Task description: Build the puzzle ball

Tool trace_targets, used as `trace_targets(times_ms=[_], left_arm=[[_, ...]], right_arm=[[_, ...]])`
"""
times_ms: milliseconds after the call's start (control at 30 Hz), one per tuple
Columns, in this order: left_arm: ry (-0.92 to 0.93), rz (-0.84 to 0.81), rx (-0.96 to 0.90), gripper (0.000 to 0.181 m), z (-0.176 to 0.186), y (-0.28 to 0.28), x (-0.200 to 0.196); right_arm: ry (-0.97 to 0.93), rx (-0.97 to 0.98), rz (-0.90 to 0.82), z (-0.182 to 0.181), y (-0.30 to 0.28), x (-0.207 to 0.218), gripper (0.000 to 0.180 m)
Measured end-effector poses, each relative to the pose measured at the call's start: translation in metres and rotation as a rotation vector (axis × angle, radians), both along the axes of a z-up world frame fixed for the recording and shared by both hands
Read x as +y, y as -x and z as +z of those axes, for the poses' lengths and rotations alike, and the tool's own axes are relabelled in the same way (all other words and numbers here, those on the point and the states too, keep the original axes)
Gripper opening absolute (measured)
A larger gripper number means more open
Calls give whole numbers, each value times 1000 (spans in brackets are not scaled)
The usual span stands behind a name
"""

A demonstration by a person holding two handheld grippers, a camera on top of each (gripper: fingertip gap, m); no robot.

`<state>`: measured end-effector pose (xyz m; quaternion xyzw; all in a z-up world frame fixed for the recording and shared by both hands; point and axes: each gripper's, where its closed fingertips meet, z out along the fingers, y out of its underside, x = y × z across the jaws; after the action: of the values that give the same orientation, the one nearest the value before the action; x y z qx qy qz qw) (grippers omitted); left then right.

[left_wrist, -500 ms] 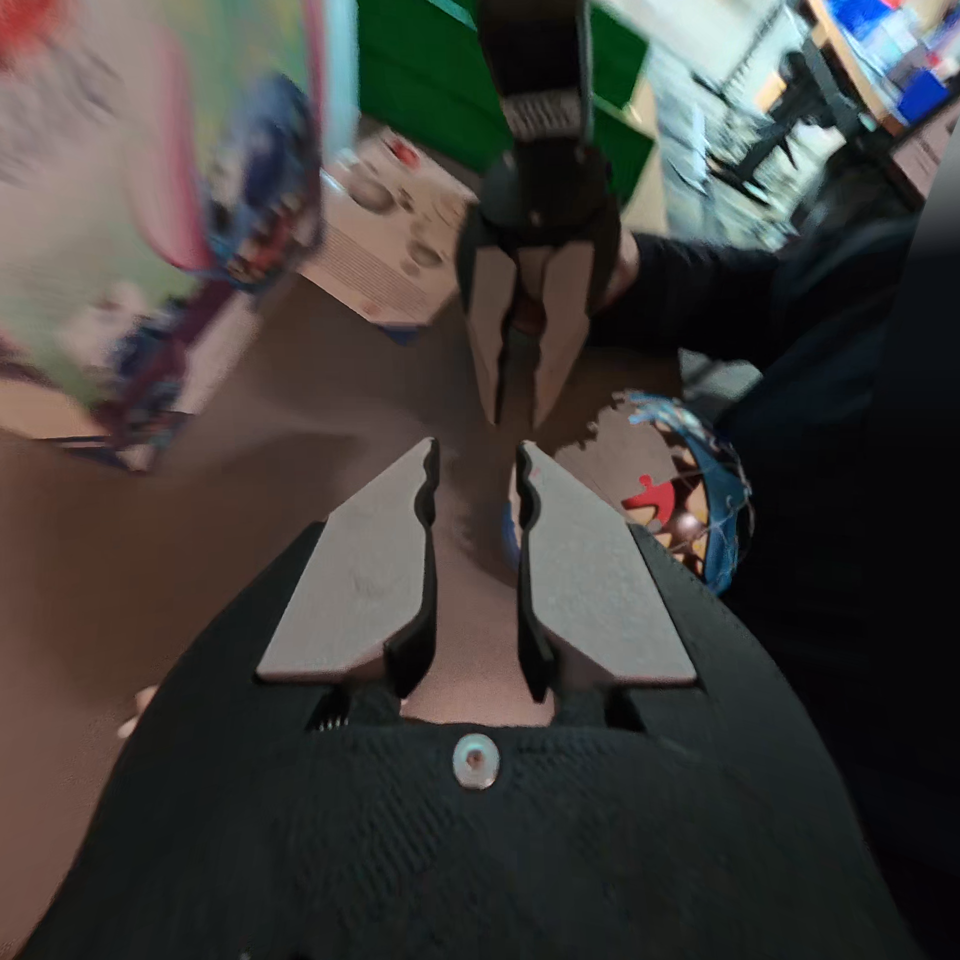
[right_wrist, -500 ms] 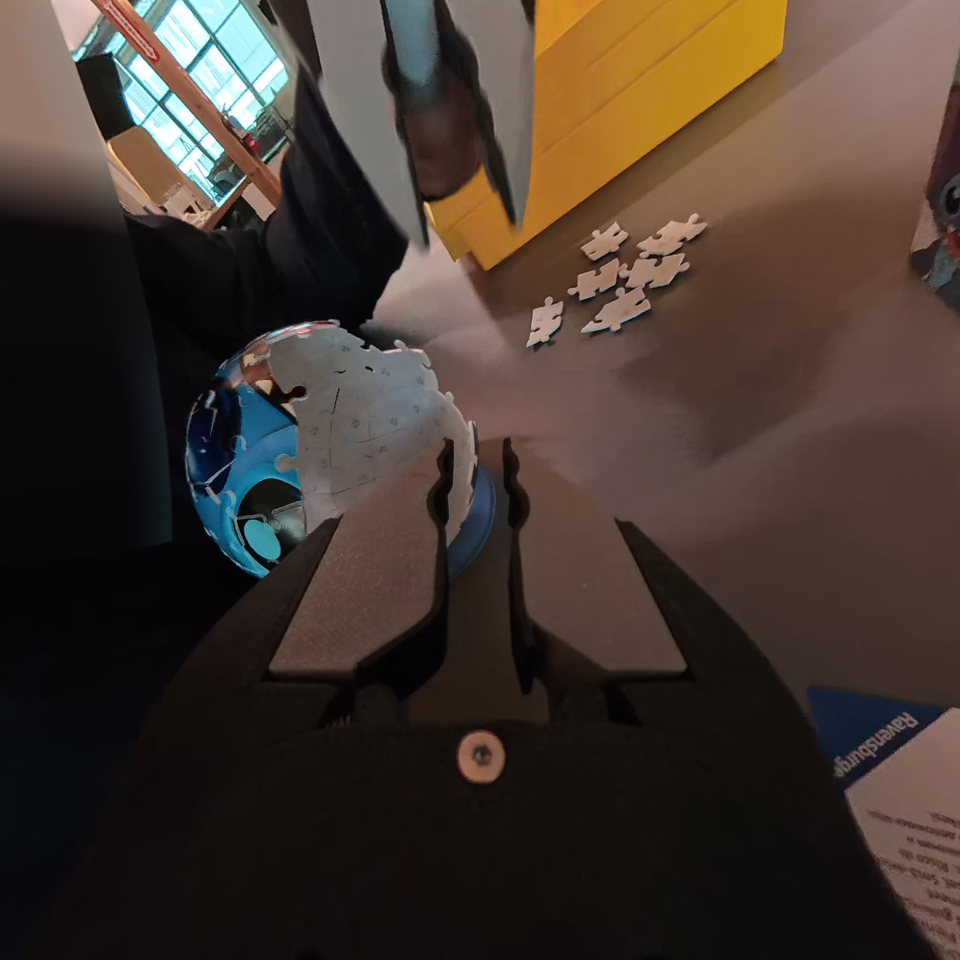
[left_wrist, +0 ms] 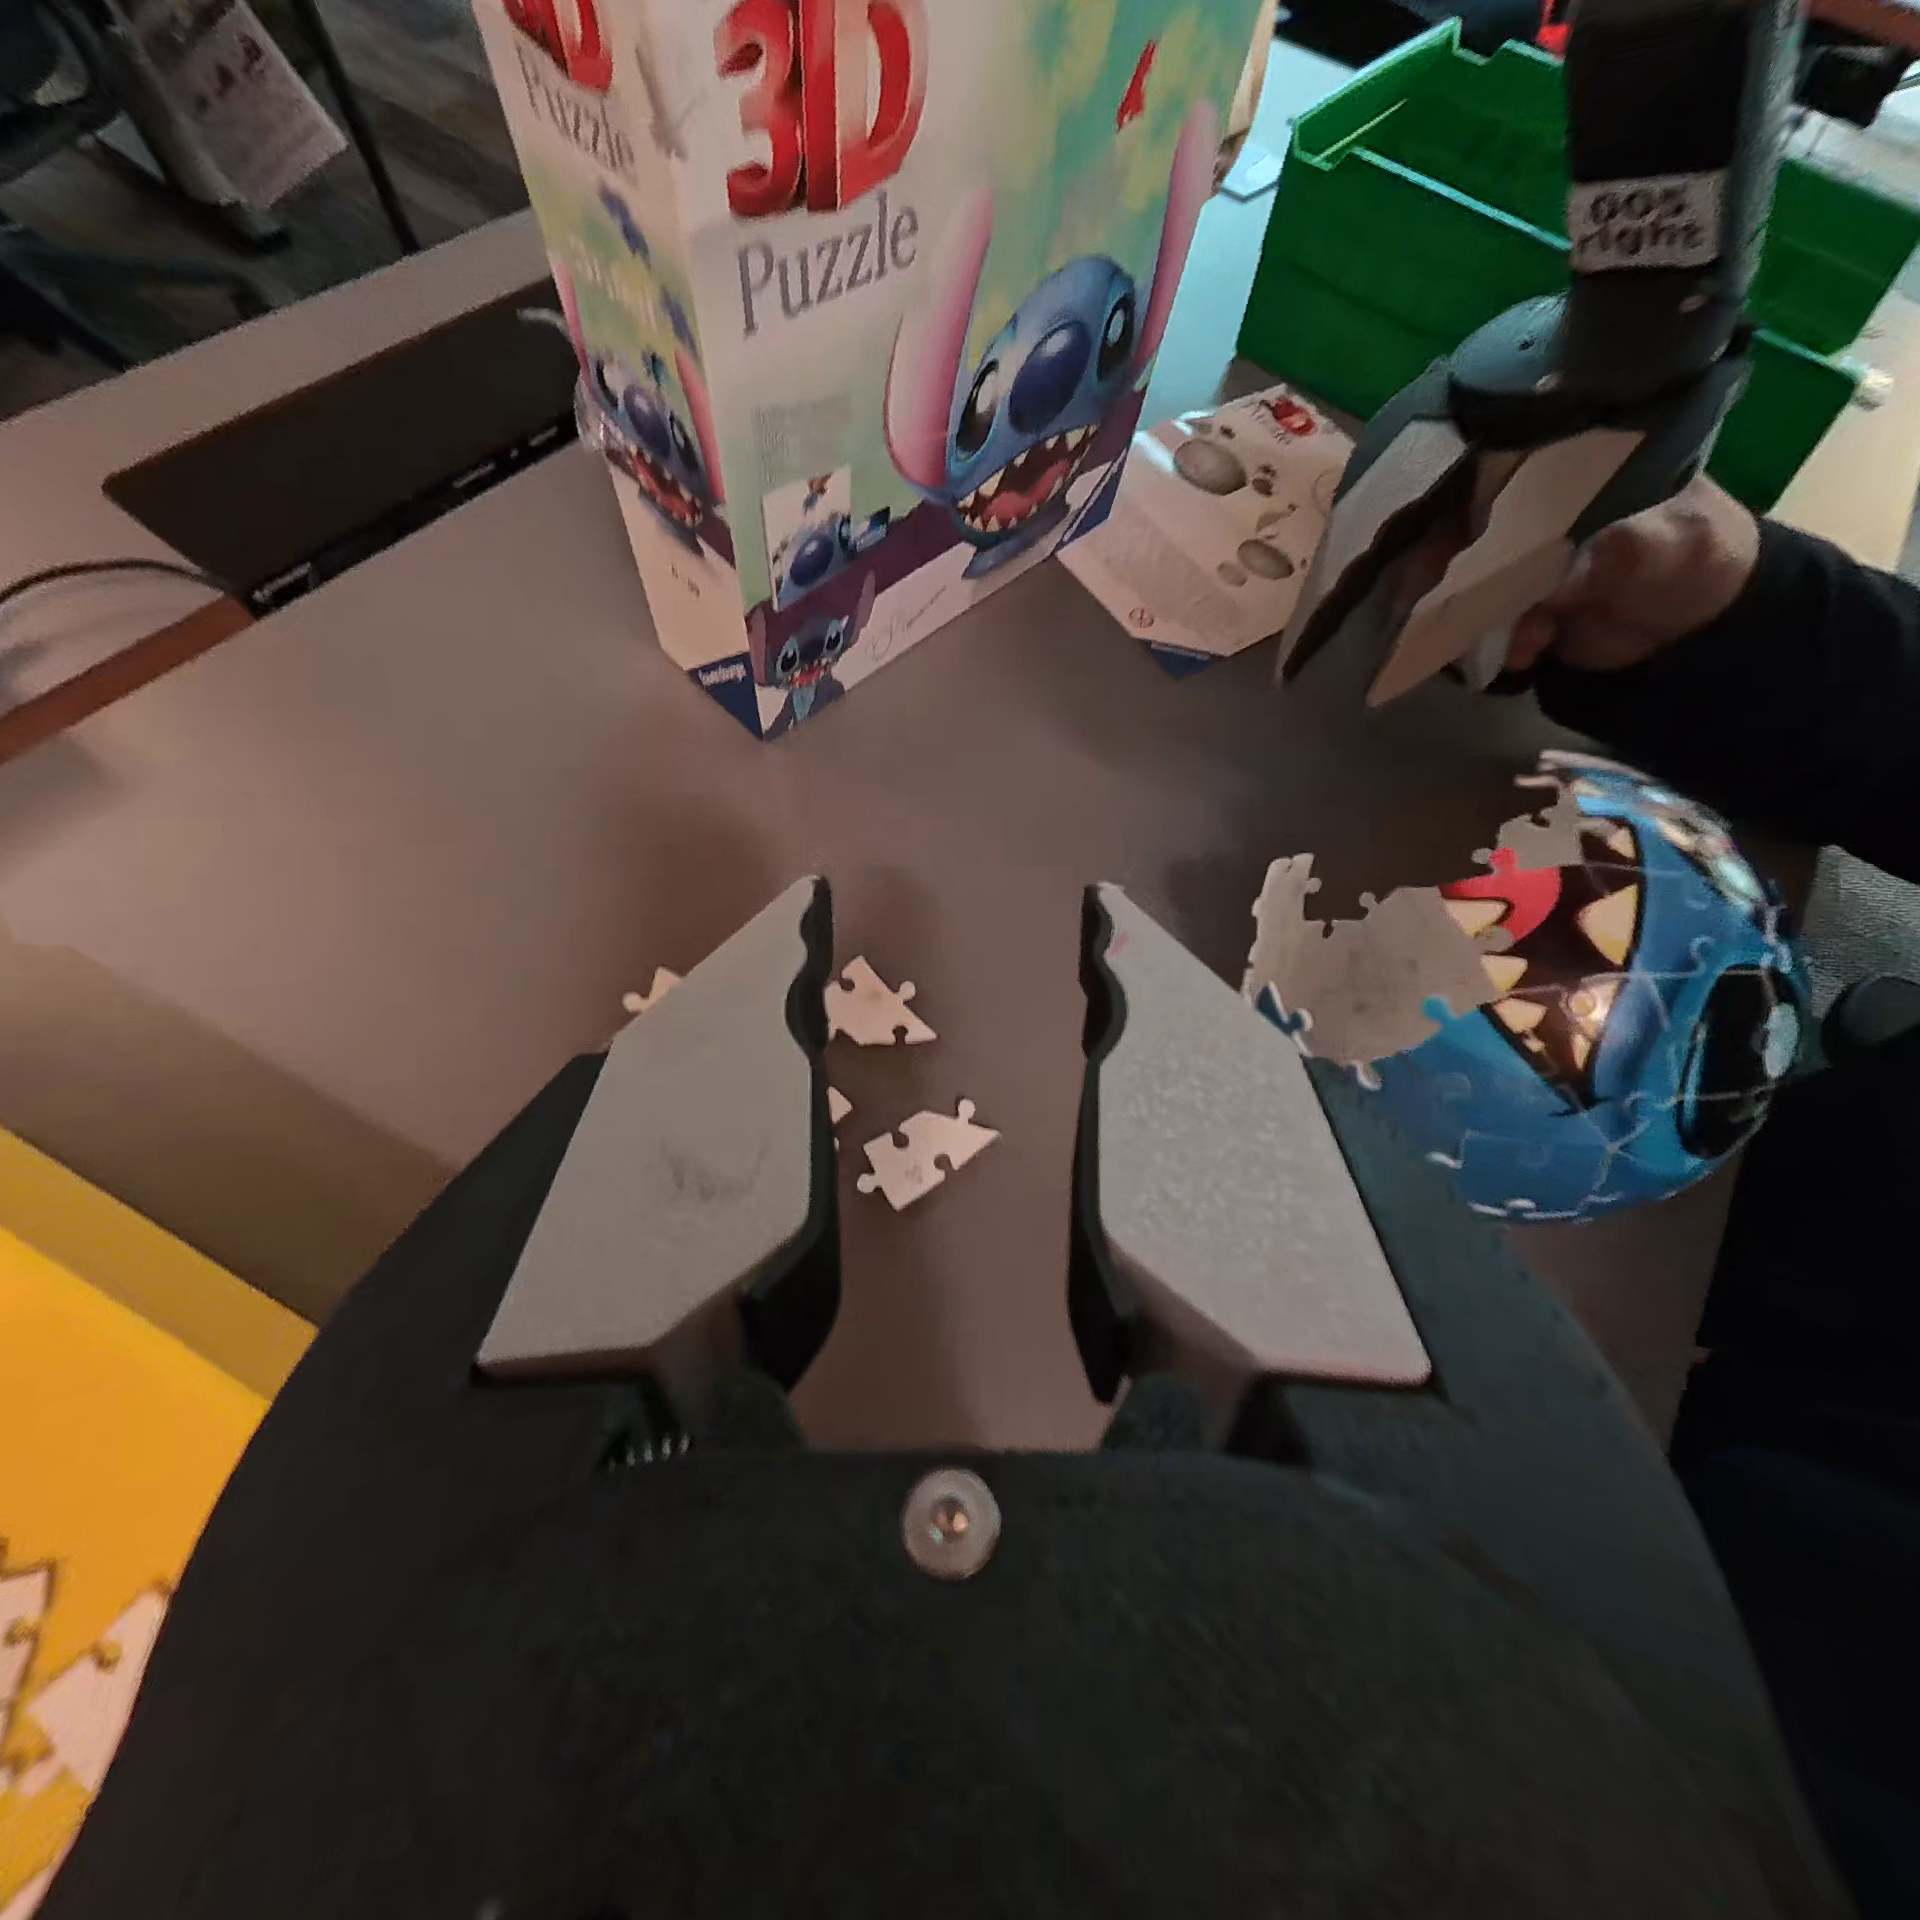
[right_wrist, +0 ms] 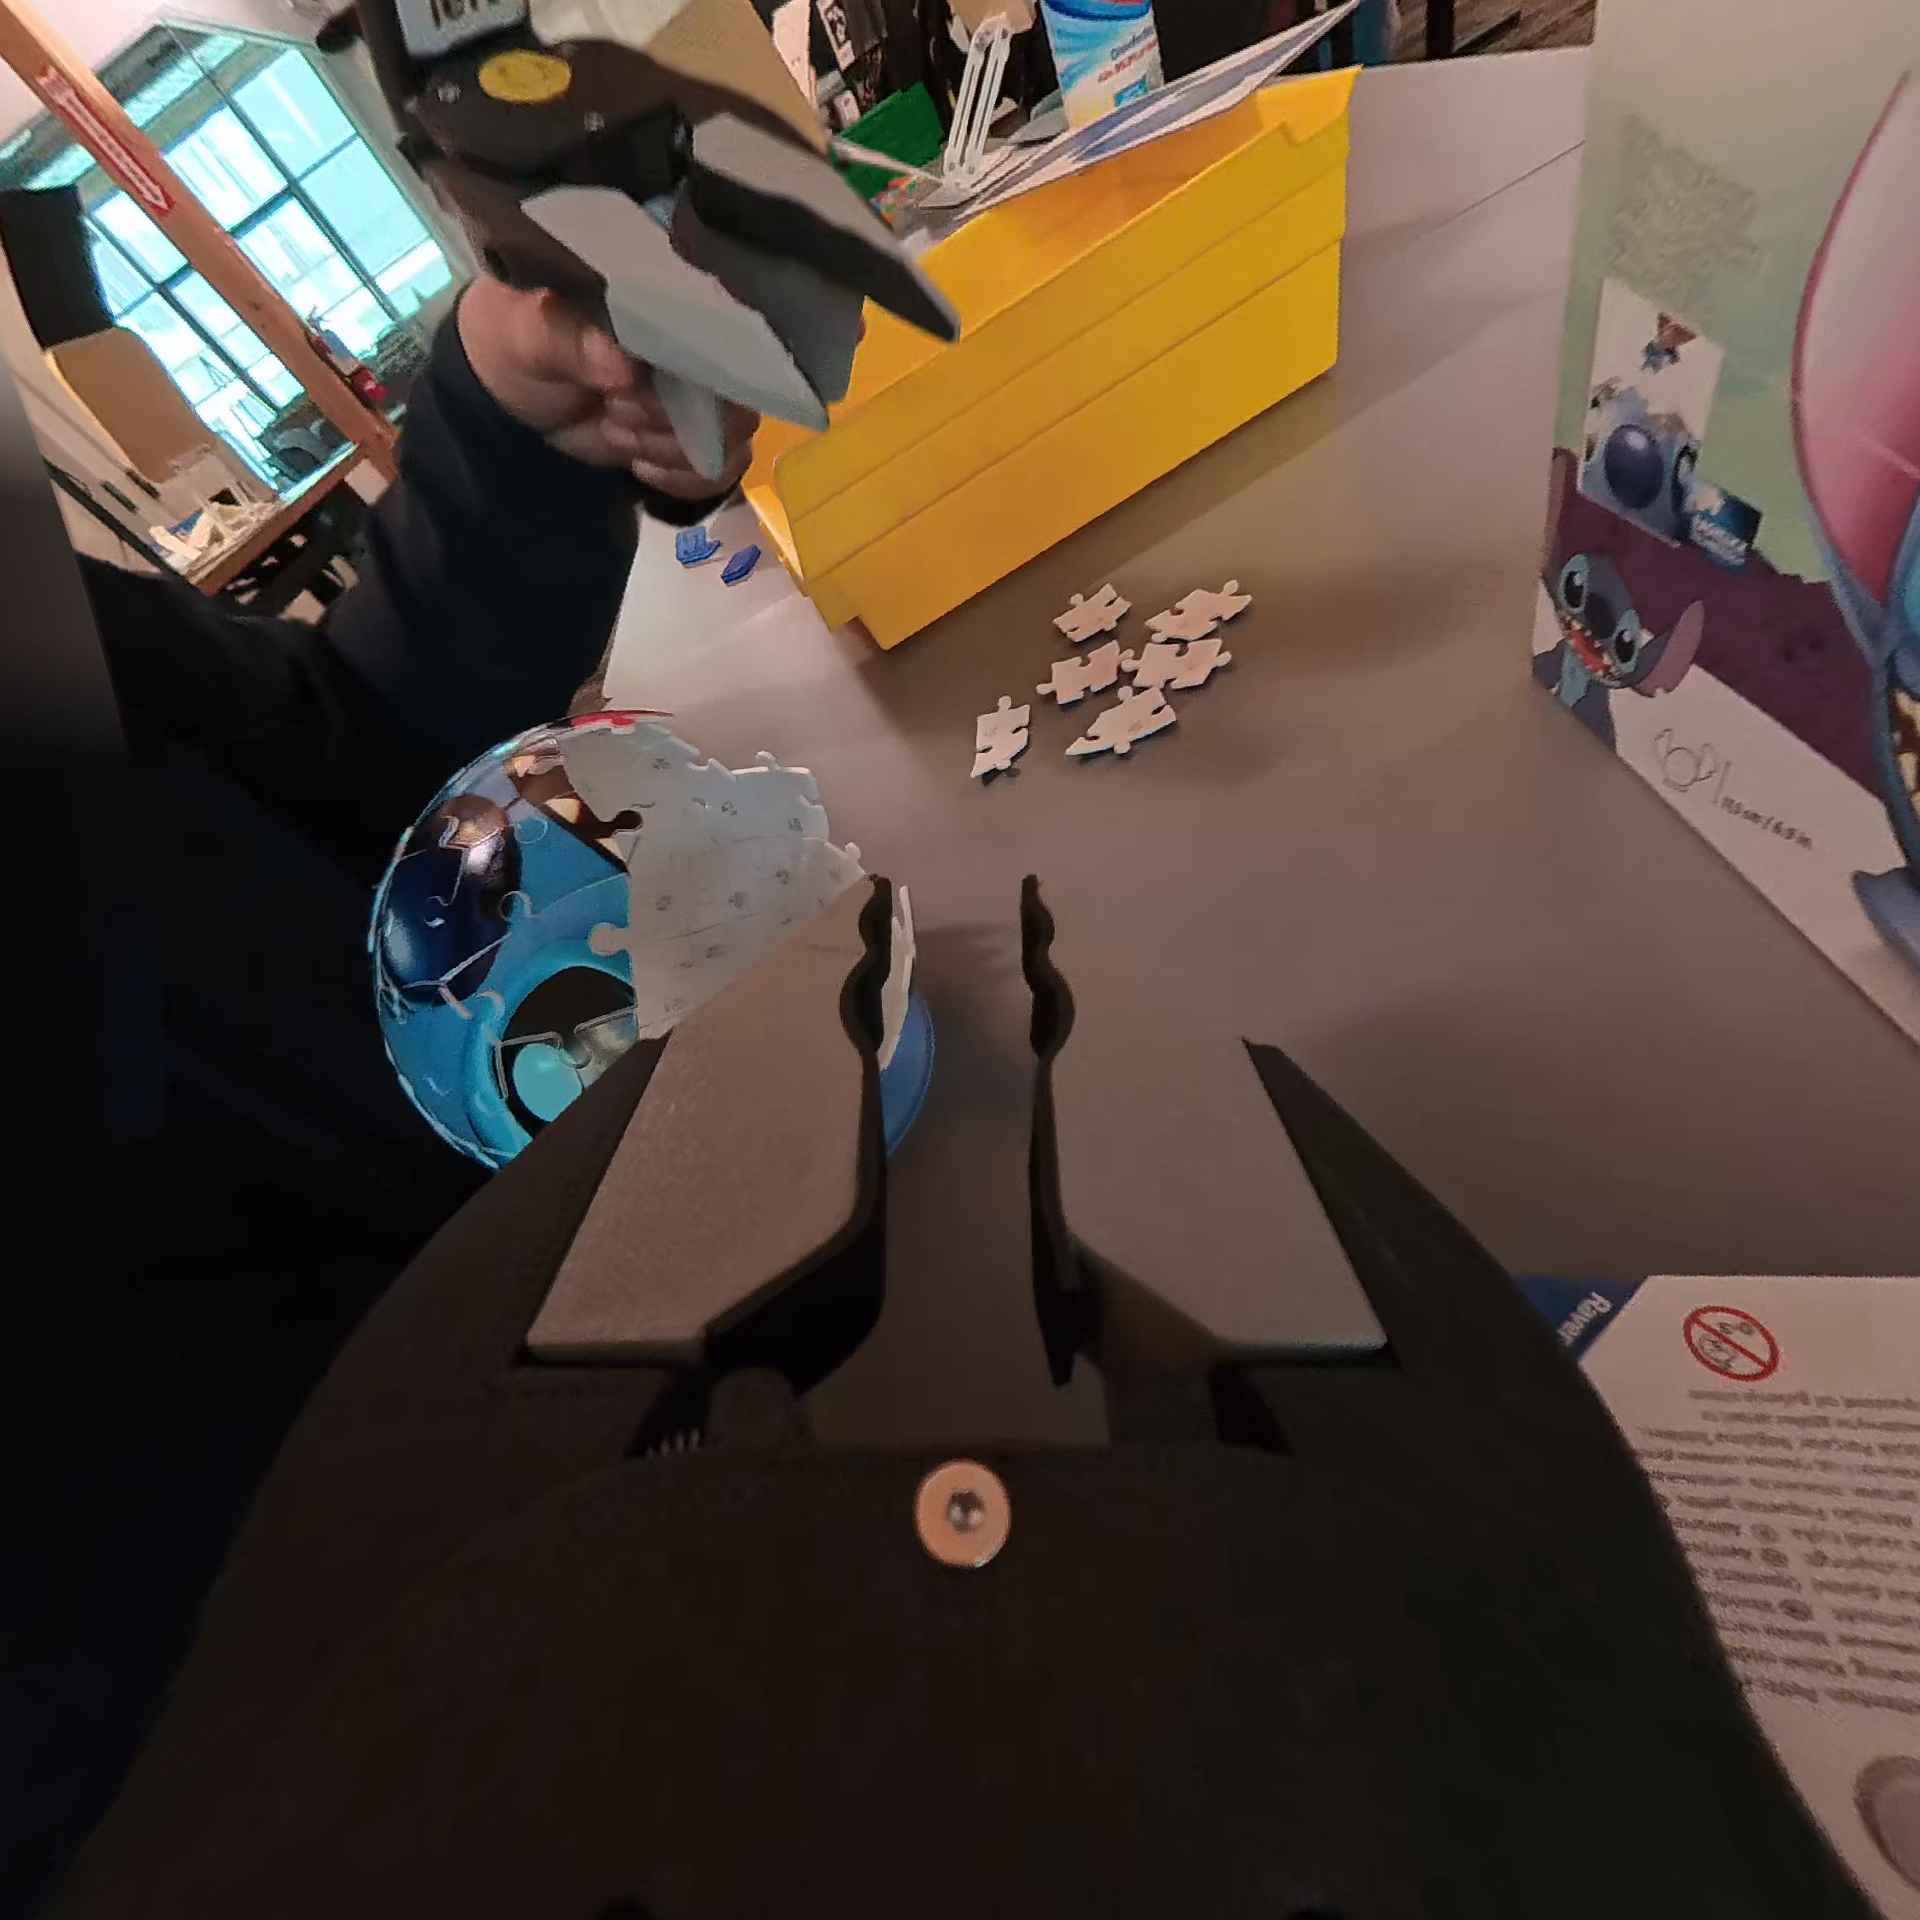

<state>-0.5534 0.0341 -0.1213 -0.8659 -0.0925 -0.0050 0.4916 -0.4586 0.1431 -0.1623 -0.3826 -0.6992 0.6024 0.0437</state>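
Note:
The partly built blue puzzle ball (left_wrist: 1610,997) rests on a blue stand (right_wrist: 906,1060) near the table's front edge, with its white inner side showing through an open gap. It also shows in the right wrist view (right_wrist: 540,935). My left gripper (left_wrist: 956,914) is open and empty, hovering over several loose white puzzle pieces (left_wrist: 925,1138), which also show in the right wrist view (right_wrist: 1122,665). My right gripper (right_wrist: 956,904) is slightly open and empty, just right of the ball. It shows raised above the ball in the left wrist view (left_wrist: 1340,675).
A tall puzzle box (left_wrist: 883,364) stands behind the pieces, with a folded leaflet (left_wrist: 1216,530) beside it. A yellow bin (right_wrist: 1091,364) stands left of the pieces and a green bin (left_wrist: 1455,239) at the back right. Two blue pieces (right_wrist: 717,551) lie by the yellow bin.
My left gripper has swung away from the right gripper to above the loose pieces and has opened wider. The right gripper's fingers have parted a little.

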Motion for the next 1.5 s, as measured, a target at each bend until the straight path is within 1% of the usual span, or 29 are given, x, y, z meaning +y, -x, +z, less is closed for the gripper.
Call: trace_targets(times_ms=[167, 300, 500, 700, 733, 767, 867, 967, 1033, 1167, 1200, 1233, 1300, 1367, 1467, 1500], left_arm=[[39, 72, -2, 47, -14, -4, -26], [1, 90, -49, 49, -14, -15, -40], [81, 129, 42, 56, -37, -19, -65], [36, 222, 97, 53, -28, -8, -108], [22, 234, 96, 47, -27, -6, -115], [-5, 248, 86, 45, -25, -6, -120], [-11, 290, 66, 54, -27, -3, -137], [-66, 316, 102, 53, -17, -4, -147], [-94, 389, 140, 57, -12, 7, -160], [-88, 724, 284, 61, -13, 54, -219], [-114, 781, 321, 61, -13, 60, -232], [-167, 837, 374, 55, -10, 63, -245], [-293, 879, 492, 45, -3, 58, -261], [-362, 895, 518, 44, -4, 52, -271], [-383, 843, 385, 52, -24, 49, -266], [-395, 826, 364, 52, -25, 47, -264]], right_arm=[[-61, 16, -27, -5, 0, 5, 22], [-76, 12, -32, -8, 1, 6, 25], [-86, 42, -89, -7, 8, 16, 26], [-75, 75, -146, -6, 14, 27, 32], [-75, 77, -154, -7, 15, 29, 33], [-74, 77, -159, -8, 16, 29, 34], [-91, 75, -170, -14, 18, 31, 35], [-126, 102, -196, -18, 21, 36, 35], [-160, 122, -212, -21, 23, 39, 35], [-199, 153, -275, -26, 28, 48, 38], [-199, 151, -289, -26, 29, 50, 41], [-197, 156, -303, -25, 29, 52, 43], [-197, 171, -332, -22, 30, 55, 45], [-204, 176, -352, -22, 31, 58, 49], [-243, 183, -371, -25, 32, 61, 51], [-265, 188, -378, -26, 32, 61, 51]])
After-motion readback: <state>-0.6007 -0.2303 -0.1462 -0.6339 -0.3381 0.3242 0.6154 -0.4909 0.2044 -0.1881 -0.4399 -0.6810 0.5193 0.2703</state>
